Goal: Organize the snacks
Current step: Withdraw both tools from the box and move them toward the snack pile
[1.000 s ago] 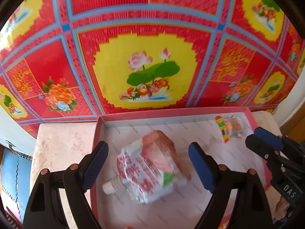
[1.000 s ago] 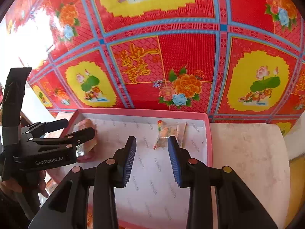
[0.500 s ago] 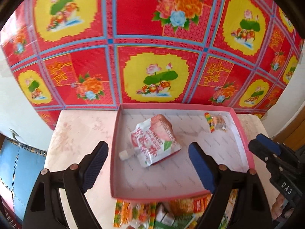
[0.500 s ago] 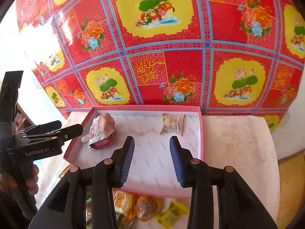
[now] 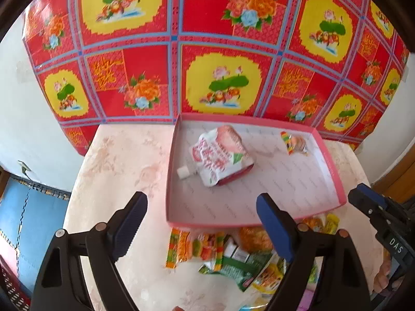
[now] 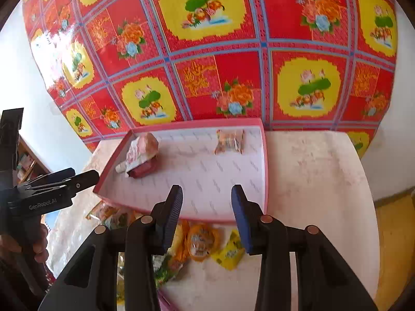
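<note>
On the pale marbled table (image 5: 122, 160) sits my pink tray (image 5: 334, 178), with the spouted drink pouch (image 5: 220, 155) at its far left and a small clear-wrapped sweet (image 5: 294, 142) at its far right; the loose snack pile (image 5: 233, 251) lies just outside the near rim. My left tongs (image 5: 202, 223) are spread wide with nothing between them, my right tongs (image 6: 206, 207) are partly spread and also hold nothing. I judge the next job is fetching another packet from the pile. I should drop onto one packet at the edge of the heap, such as the round orange snack (image 6: 201, 241) or the yellow sachet (image 6: 229, 252), pinch its crimped seam rather than its puffy middle, and lift clear of the tray rim. Readable writing: "GenRobot.AI" on the left tongs in the right view, "DAS" on the right tongs (image 5: 373, 207) in the left view; the pouch's red characters are too blurred to read
</note>
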`<move>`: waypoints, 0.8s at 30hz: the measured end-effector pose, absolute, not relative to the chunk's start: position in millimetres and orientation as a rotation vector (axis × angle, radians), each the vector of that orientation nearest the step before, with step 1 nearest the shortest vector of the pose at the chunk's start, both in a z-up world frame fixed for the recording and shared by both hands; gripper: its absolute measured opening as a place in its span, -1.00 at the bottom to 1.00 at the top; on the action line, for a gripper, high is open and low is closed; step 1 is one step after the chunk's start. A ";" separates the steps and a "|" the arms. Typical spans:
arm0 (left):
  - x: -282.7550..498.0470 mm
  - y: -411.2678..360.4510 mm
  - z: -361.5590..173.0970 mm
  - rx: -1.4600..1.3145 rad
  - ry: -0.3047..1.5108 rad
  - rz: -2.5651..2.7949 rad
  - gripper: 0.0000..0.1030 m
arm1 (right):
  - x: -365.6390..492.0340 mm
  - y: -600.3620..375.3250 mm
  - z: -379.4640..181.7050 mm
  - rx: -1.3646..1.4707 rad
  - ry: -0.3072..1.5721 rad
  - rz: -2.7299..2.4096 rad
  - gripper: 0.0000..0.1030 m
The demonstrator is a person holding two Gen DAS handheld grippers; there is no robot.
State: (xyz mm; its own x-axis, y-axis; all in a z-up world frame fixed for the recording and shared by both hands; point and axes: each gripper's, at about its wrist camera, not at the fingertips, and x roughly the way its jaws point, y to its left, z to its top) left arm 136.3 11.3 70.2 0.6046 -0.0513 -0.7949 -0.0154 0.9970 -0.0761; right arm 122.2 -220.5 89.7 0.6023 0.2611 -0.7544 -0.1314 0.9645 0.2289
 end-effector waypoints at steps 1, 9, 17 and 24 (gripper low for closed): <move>135.1 12.5 68.2 -0.078 0.926 -0.018 0.73 | 120.4 -221.3 87.2 0.157 0.904 0.226 -0.22; 127.6 23.3 46.8 -0.089 0.980 0.011 0.73 | 111.5 -226.3 70.2 0.165 0.952 0.209 -0.22; 124.9 26.8 30.0 -0.088 1.023 0.018 0.73 | 105.0 -231.1 58.2 0.173 0.983 0.194 -0.22; 123.2 27.2 18.6 -0.087 1.054 0.017 0.71 | 100.7 -235.0 51.9 0.180 0.999 0.181 -0.22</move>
State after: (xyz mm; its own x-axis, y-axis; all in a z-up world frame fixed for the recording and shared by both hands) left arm 123.2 27.2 18.6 0.4943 -0.0273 -0.8689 -0.0560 0.9964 -0.0632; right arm 100.7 -235.0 51.9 0.5286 0.2330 -0.8163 -0.0682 0.9701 0.2328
